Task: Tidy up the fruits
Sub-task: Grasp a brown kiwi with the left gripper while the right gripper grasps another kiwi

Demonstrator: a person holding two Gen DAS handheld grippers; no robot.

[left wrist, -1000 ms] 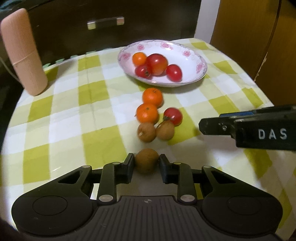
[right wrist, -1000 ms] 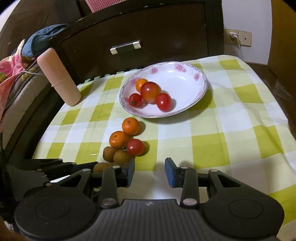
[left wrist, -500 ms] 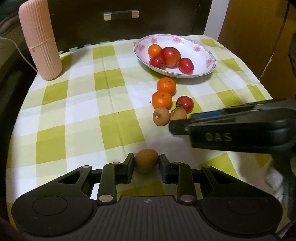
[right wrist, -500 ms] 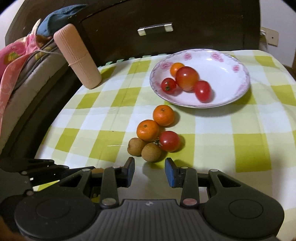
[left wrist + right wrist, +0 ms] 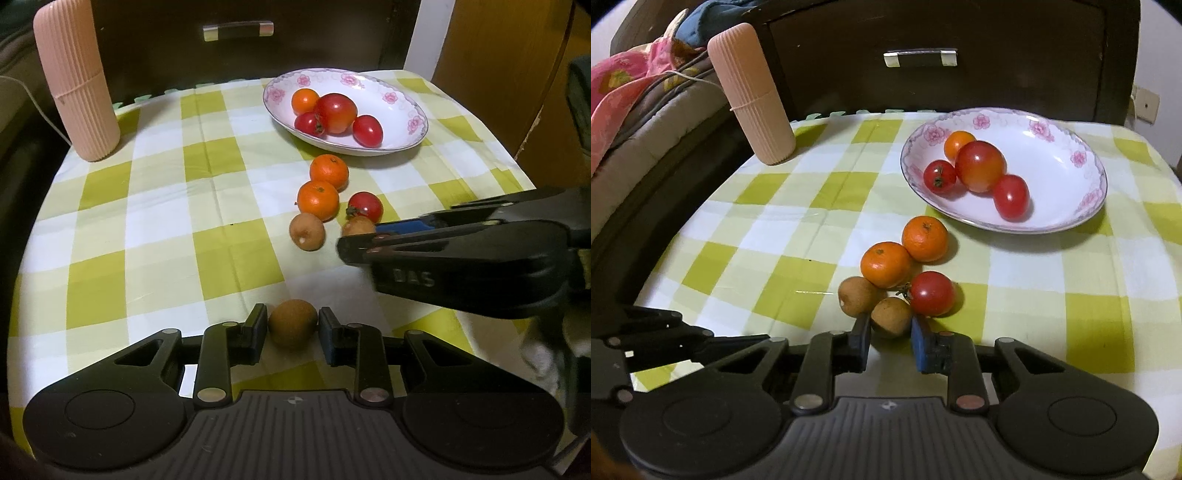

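Note:
My left gripper [image 5: 292, 328] is shut on a brown fruit [image 5: 291, 319] low over the checked cloth, its jaws easing open slightly. My right gripper [image 5: 889, 326] has its jaws closing on a second brown fruit [image 5: 890, 314], with both pads touching its sides. The left wrist view shows that gripper [image 5: 354, 242] from the side at this fruit [image 5: 356, 226]. A third brown fruit [image 5: 858, 295], two mandarins [image 5: 886, 264] [image 5: 925, 238] and a tomato [image 5: 931, 293] crowd around it. The flowered bowl [image 5: 997, 110] holds a small orange, a large tomato and two small tomatoes.
A pink ribbed cylinder [image 5: 753, 96] stands at the table's back left. A dark cabinet with a drawer handle [image 5: 919, 57] rises behind the table, bedding [image 5: 628, 92] lies to the left, and a wooden panel [image 5: 498, 55] stands to the right.
My right gripper moved in to the fruit cluster and closed around the nearest brown fruit. The left gripper kept the same brown fruit between its pads.

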